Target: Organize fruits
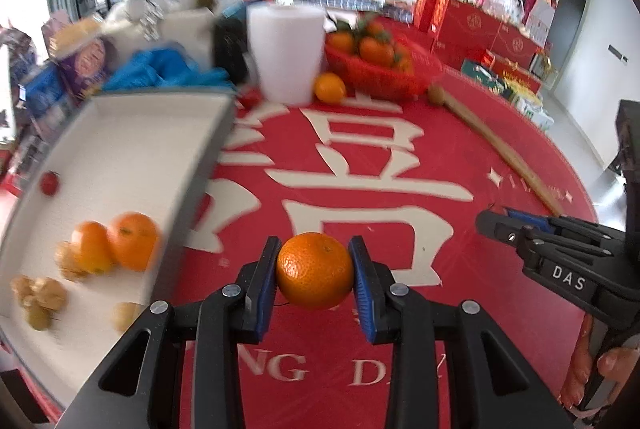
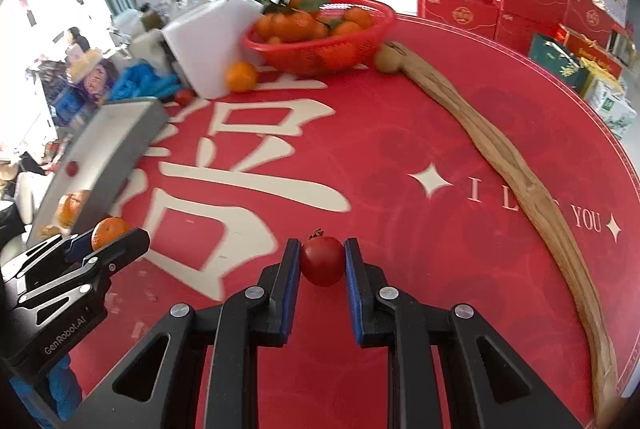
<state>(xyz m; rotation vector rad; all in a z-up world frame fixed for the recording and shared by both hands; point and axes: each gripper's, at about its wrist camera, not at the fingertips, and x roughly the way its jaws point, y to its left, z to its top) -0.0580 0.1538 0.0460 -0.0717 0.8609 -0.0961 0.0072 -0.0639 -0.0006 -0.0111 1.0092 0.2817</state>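
My left gripper [image 1: 315, 271] is shut on an orange [image 1: 315, 271] and holds it above the red table mat, just right of the white tray [image 1: 132, 133]. The tray holds two oranges [image 1: 116, 247], a small red tomato [image 1: 49, 182], walnuts [image 1: 39, 293] and small yellow-green fruits. My right gripper [image 2: 322, 261] is shut on a small red tomato [image 2: 322, 261] above the mat. From the right wrist view the left gripper [image 2: 108, 241] with its orange shows at lower left beside the tray [image 2: 116, 149].
A red basket [image 2: 320, 45] full of oranges stands at the back, with a loose orange [image 2: 241, 77] and a white block [image 2: 208, 45] beside it. A long curved wooden stick [image 2: 508, 157] lies along the right of the round table. Red boxes are stacked behind.
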